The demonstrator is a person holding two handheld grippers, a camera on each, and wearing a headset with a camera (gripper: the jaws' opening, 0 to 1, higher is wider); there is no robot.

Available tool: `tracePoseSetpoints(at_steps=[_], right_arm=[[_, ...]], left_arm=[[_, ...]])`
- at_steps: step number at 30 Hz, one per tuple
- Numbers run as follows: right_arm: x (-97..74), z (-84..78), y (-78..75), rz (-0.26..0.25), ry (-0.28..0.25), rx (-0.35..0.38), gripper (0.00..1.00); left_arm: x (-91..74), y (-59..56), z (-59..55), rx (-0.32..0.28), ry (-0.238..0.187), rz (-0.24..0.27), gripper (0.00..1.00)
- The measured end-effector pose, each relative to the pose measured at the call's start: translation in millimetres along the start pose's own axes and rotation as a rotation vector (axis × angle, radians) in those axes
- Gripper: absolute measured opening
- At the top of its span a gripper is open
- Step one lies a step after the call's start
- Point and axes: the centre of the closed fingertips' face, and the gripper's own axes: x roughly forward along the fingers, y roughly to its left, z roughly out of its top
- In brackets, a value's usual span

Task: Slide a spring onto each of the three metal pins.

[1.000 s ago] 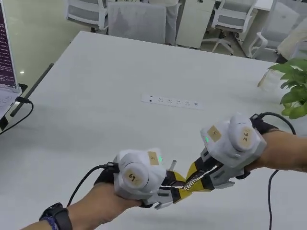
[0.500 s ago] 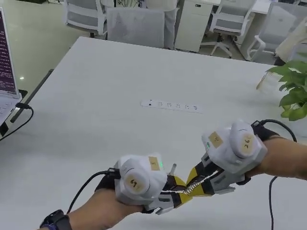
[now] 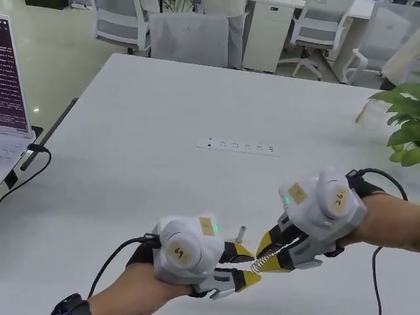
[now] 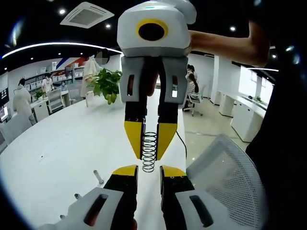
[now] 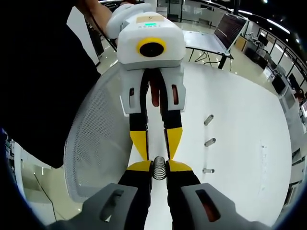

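A small metal spring (image 3: 262, 261) is pinched between the yellow-tipped jaws of my right gripper (image 3: 270, 254), which is shut on it low in the head view. The right gripper view shows the spring (image 5: 159, 168) end-on between that gripper's own tips (image 5: 159, 166). Facing it, my left gripper (image 3: 246, 264) stands open, jaws apart and empty, just short of the spring's free end (image 4: 149, 152). Its tips (image 4: 149, 171) are a little below the coil. Three short metal pins (image 5: 210, 142) stand in a row on the white table; one pin (image 3: 241, 231) pokes up just behind the grippers.
A white power strip (image 3: 239, 146) lies mid-table. A laptop (image 3: 8, 98) and a black cable (image 3: 29, 164) are at the left edge, a green plant (image 3: 407, 131) at the right. Office chairs (image 3: 190, 29) stand beyond the far edge. A mesh chair back (image 5: 91, 143) is close below the grippers.
My left gripper has drawn back a little from the spring; its tips were meeting the spring's end before. The right gripper still holds the spring. The head camera shifted slightly.
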Motion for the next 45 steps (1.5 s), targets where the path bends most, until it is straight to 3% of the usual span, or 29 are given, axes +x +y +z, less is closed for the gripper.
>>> tracePoseSetpoints(at_steps=[11, 24, 34, 45], right_arm=[[6.3, -16.9, -5.0, -0.009, 0.015, 0.037, 0.08], [19.0, -46.0, -14.1, -0.021, 0.058, 0.090, 0.08], [23.4, -52.9, -20.8, -0.024, 0.069, 0.099, 0.08], [26.8, -60.8, -38.2, -0.040, 0.081, 0.110, 0.08]], left_arm=[[-17.7, 11.5, -17.2, -0.053, 0.016, 0.038, 0.17], [-57.2, 39.8, -52.7, -0.139, 0.049, 0.174, 0.29], [-87.9, 54.5, -77.2, -0.195, 0.072, 0.253, 0.34], [-136.2, 73.1, -111.7, -0.286, 0.094, 0.389, 0.41]])
